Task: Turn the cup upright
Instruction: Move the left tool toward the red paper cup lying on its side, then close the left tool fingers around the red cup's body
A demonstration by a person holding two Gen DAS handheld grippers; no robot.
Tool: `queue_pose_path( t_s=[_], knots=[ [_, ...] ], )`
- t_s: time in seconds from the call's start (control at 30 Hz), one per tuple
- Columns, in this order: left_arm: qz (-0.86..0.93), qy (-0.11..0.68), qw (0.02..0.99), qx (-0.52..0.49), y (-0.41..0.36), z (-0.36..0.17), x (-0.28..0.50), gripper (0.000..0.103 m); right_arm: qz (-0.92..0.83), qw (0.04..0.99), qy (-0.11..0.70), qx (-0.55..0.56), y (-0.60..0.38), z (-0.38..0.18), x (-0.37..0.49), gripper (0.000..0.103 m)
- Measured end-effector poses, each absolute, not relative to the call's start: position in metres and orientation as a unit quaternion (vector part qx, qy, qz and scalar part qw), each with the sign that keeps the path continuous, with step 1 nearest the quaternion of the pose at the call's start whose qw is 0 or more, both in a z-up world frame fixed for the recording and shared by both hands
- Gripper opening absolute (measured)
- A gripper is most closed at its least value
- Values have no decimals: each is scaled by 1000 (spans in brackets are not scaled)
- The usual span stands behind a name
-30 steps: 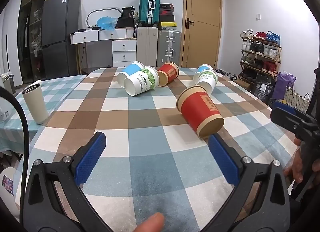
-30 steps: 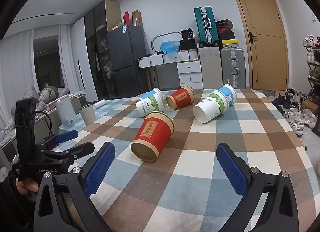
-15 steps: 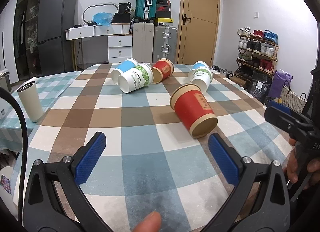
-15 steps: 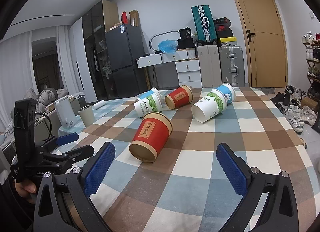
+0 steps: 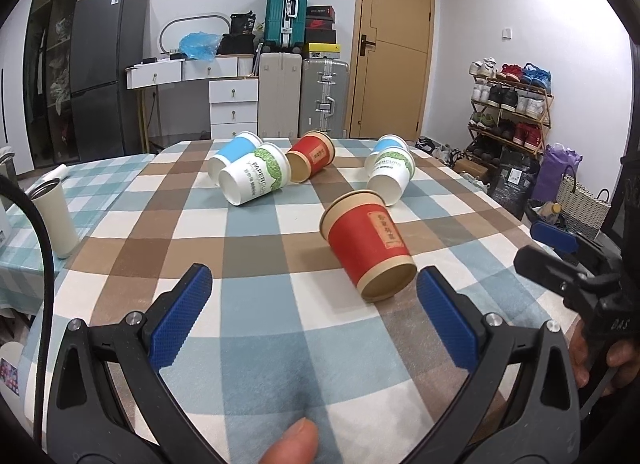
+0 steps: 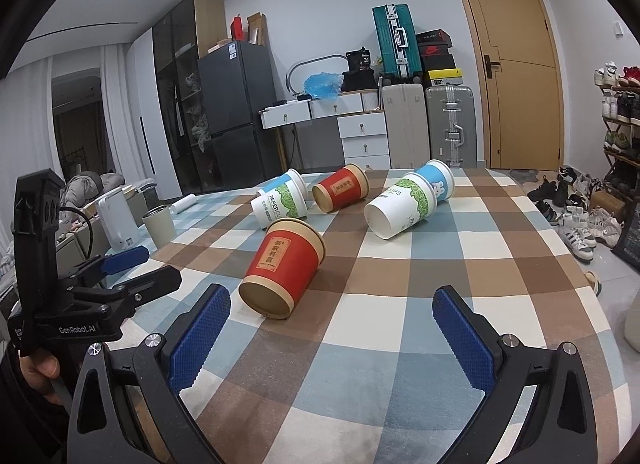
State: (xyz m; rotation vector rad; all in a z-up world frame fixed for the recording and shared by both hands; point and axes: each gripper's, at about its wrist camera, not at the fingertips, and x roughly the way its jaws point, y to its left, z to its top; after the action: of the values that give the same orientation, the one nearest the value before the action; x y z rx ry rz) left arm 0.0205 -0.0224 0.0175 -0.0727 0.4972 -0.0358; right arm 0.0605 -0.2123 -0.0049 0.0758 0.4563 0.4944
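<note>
A: Nearest red cup lies on its side on the checked tablecloth, open mouth toward us, long axis running away and leftward.

B: Nearer tool?

A: Left gripper, jaws wide, empty; cup mouth just off its right pad. Right gripper, also spread and empty, sits low, cup ahead-left.

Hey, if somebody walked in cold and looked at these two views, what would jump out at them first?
Probably the red paper cup lying on its side on the checked tablecloth, its open mouth toward the cameras, just ahead of the open left gripper and right gripper. Behind it, five more tipped cups lie scattered across the far half of the table.
</note>
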Motion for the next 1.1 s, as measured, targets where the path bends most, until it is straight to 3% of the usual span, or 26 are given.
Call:
queue_pose_path(
  t_s=[0.57, 0.9, 1.1],
  knots=[
    [-24, 320, 947, -35, -59, 10, 95, 102, 206, 947, 241, 53, -231, -11, 72, 103],
    [-27, 356, 933, -51, -67, 0, 130, 92, 205, 946, 243, 56, -234, -13, 73, 103],
    [-27, 381, 922, -60, -70, -9, 144, 75, 205, 946, 244, 56, -234, -13, 73, 103]
  ],
)
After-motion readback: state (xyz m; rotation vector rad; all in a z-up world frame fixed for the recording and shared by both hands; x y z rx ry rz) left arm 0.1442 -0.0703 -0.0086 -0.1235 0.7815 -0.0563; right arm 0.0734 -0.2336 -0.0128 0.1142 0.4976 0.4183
